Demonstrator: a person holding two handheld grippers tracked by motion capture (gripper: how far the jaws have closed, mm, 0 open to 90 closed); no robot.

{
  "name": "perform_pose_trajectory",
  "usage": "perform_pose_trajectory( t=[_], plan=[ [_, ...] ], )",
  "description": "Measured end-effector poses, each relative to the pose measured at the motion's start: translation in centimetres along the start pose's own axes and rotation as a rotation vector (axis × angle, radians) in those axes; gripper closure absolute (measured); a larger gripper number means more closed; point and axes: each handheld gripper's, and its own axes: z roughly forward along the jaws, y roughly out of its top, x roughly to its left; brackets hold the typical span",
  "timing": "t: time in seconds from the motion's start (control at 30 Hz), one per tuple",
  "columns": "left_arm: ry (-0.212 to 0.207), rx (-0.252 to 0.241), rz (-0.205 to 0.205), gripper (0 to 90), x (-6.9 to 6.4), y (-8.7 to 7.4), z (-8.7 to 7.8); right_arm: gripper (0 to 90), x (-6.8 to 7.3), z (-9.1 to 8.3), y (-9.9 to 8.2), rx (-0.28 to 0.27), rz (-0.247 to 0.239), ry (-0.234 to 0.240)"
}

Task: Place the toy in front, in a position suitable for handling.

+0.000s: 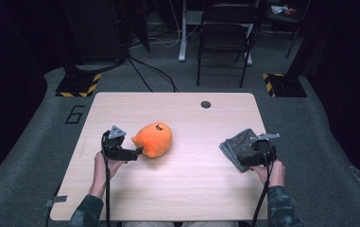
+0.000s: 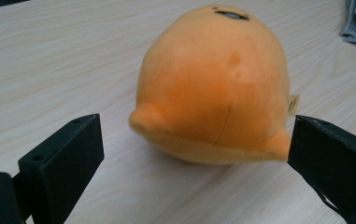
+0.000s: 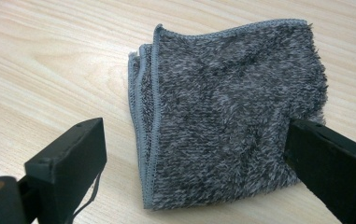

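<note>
Two grippers worked one table [image 1: 177,189], each facing its own thing. Left gripper [image 1: 139,152] sat low at the table's left, jaws pointing right, straight at the plush [image 1: 155,139]. Plush lay just beside the jaw tips, left of table centre, its long axis running roughly across the gripper's line of approach. In the left gripper view the plush [image 2: 213,84] sat ahead between the two jaws; the right jaw looked to be at or touching its corner, the left jaw stood clear with bare table between. Jaws were wide apart, nothing clamped. Judged next: a short push forward so the plush sits between the pads, then close.

Right gripper [image 1: 255,158] was at the table's right edge over the folded cloth [image 1: 240,144]. In the right gripper view the cloth [image 3: 231,112] lay ahead between the jaws, folded edges toward the left jaw, which stood off it; the right jaw overlapped its far corner, contact could not be told. Jaws were spread wide and pressed on nothing.

Each hand was far nearer its own thing; plush and cloth lay well apart. A chair [image 1: 225,33] stood beyond the table.
</note>
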Motion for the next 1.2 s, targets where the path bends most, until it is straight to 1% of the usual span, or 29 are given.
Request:
perform_pose_trajectory(
  t=[0.03,0.13,0.17,0.2,0.27,0.3,0.33,0.4,0.43,0.47,0.5,0.53,0.57,0.6,0.63,0.67,0.73,0.77,0.8,0.87,0.9,0.93,0.97,1.03,1.07,1.1,1.17,1.2],
  plan=[
    [0.002,0.006,0.01,3.6,-0.2,0.4,0.3,5.0,0.0,0.1,0.0,0.0,-0.003,-0.003],
    [0.005,0.013,0.006,3.9,-0.9,1.2,1.5,5.5,-0.1,0.2,0.1,0.004,0.0,0.0],
    [0.015,0.027,0.02,5.3,-1.3,1.5,2.1,5.8,-0.1,0.2,0.1,0.006,0.002,-0.001],
    [0.015,0.027,0.02,5.9,-1.3,1.5,2.1,5.8,-0.1,0.2,0.1,0.006,0.002,-0.001],
    [0.018,0.062,0.033,6.3,-1.5,1.7,2.9,5.9,-0.2,0.2,0.2,0.002,0.004,-0.003],
    [0.027,0.073,0.032,8.9,-1.7,1.7,3.3,5.9,-0.2,0.2,0.3,0.003,0.007,-0.005],
    [0.034,0.079,0.033,14.4,-1.8,1.7,3.5,6.0,-0.3,0.2,0.3,0.001,0.006,-0.007],
    [0.044,0.09,0.034,14.4,-2.0,1.6,3.8,6.2,-0.4,0.3,0.3,0.0,0.004,-0.004],
    [0.061,0.086,0.036,16.3,-2.1,1.5,4.0,6.4,-0.5,0.3,0.3,0.002,0.006,-0.007],
    [0.081,0.088,0.035,20.7,-2.0,1.2,4.1,6.8,-0.5,0.5,0.3,0.01,0.011,-0.004],
    [0.081,0.088,0.035,22.8,-2.0,1.2,4.1,7.1,-0.6,0.5,0.3,0.01,0.005,-0.003],
    [0.089,0.08,0.025,22.8,-2.1,1.0,4.3,7.1,-0.6,0.5,0.3,0.01,0.005,-0.003],
    [0.095,0.066,0.029,26.6,-2.2,0.6,4.5,7.5,-0.6,0.6,0.3,0.01,0.01,-0.007],
    [0.106,0.046,0.021,31.6,-2.3,0.3,4.6,7.8,-0.6,0.6,0.3,0.018,0.016,0.0],
    [0.106,0.039,0.031,37.2,-2.4,0.1,4.7,8.0,-0.7,0.6,0.3,0.016,0.017,0.001],
    [0.112,0.02,0.036,42.4,-2.6,0.0,4.8,8.2,-0.8,0.7,0.3,0.018,0.011,0.002],
    [0.113,0.014,0.05,50.6,-2.7,-0.2,4.7,8.5,-0.8,0.7,0.2,0.022,0.022,0.005],
    [0.114,0.006,0.065,57.3,-2.8,-0.3,4.6,8.9,-0.9,0.7,0.2,0.021,0.017,0.008],
    [0.115,-0.001,0.069,57.3,-2.8,-0.3,4.6,8.9,-0.9,0.7,0.2,0.021,0.017,0.008],
    [0.105,-0.028,0.064,61.4,-2.8,-0.3,4.4,9.2,-1.0,0.7,0.2,0.019,0.009,0.01],
    [0.099,-0.032,0.067,63.0,-2.7,-0.3,4.3,9.3,-1.1,0.7,0.2,0.02,0.011,0.011],
    [0.092,-0.042,0.074,64.3,-2.7,-0.3,4.2,9.3,-1.0,0.8,0.3,0.016,0.021,0.002],
    [0.084,-0.046,0.073,65.6,-2.8,-0.2,4.0,9.3,-1.1,0.7,0.3,0.019,0.018,0.01],
    [0.074,-0.056,0.087,66.7,-2.9,-0.1,3.9,9.4,-1.3,0.7,0.3,0.016,0.018,0.011],
    [0.066,-0.054,0.101,67.1,-3.0,0.0,3.7,9.4,-1.3,0.7,0.2,0.017,0.018,0.008],
    [0.067,-0.06,0.115,67.7,-3.1,0.0,3.7,9.4,-1.3,0.7,0.2,0.017,0.022,0.011],
    [0.055,-0.063,0.126,68.6,-3.3,0.2,3.5,9.4,-1.4,0.7,0.2,0.013,0.016,0.007],
    [0.042,-0.064,0.136,68.8,-3.5,0.3,3.5,9.5,-1.4,0.7,0.2,0.011,0.016,0.011]
  ],
)
